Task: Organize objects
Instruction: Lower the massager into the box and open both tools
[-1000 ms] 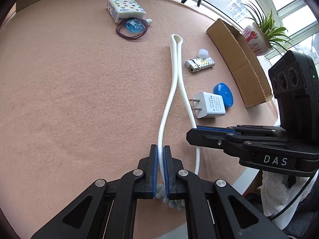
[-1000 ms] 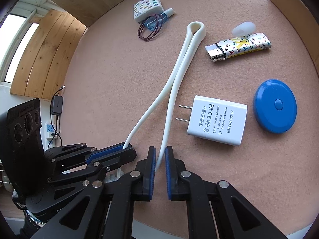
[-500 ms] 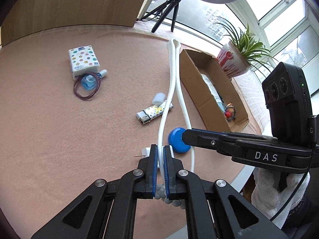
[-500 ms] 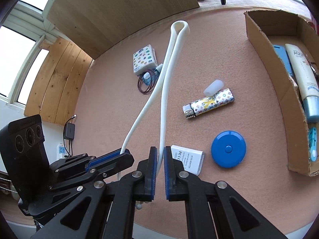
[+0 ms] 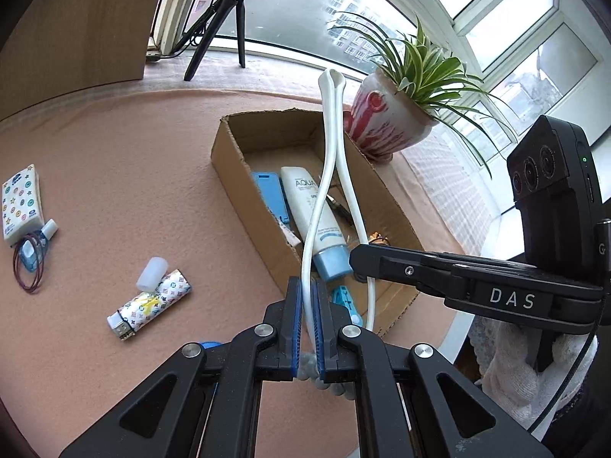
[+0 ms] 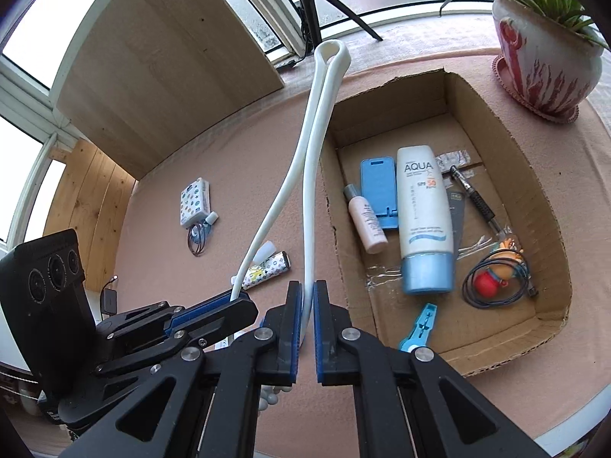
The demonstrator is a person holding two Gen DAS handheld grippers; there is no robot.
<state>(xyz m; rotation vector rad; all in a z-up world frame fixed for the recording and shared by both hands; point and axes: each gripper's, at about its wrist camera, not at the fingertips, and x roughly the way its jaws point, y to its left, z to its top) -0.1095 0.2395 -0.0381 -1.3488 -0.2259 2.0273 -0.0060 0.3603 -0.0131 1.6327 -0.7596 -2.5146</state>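
Observation:
A white cable folded in a long loop (image 5: 331, 145) is held up in the air, one strand in each gripper. My left gripper (image 5: 308, 294) is shut on one strand. My right gripper (image 6: 307, 297) is shut on the other strand (image 6: 309, 175). The loop's fold stands high above the open cardboard box (image 5: 236, 175), also in the right wrist view (image 6: 534, 175). The box holds an AQUA sunscreen tube (image 6: 424, 213), a blue phone stand (image 6: 380, 191), a small pink bottle (image 6: 364, 225), a pen and a coiled cord.
On the pink table (image 5: 114, 145) lie a patterned lighter (image 5: 151, 303) with a white cap, a tissue pack (image 5: 21, 198) and a hair tie with a small blue bottle (image 5: 29, 259). A potted plant (image 6: 542, 42) stands behind the box. A blue clip (image 6: 418, 328) lies in the box's near corner.
Both grippers have lifted the cable off the table and swung right and up toward the box. The charger and blue disc have dropped almost out of view.

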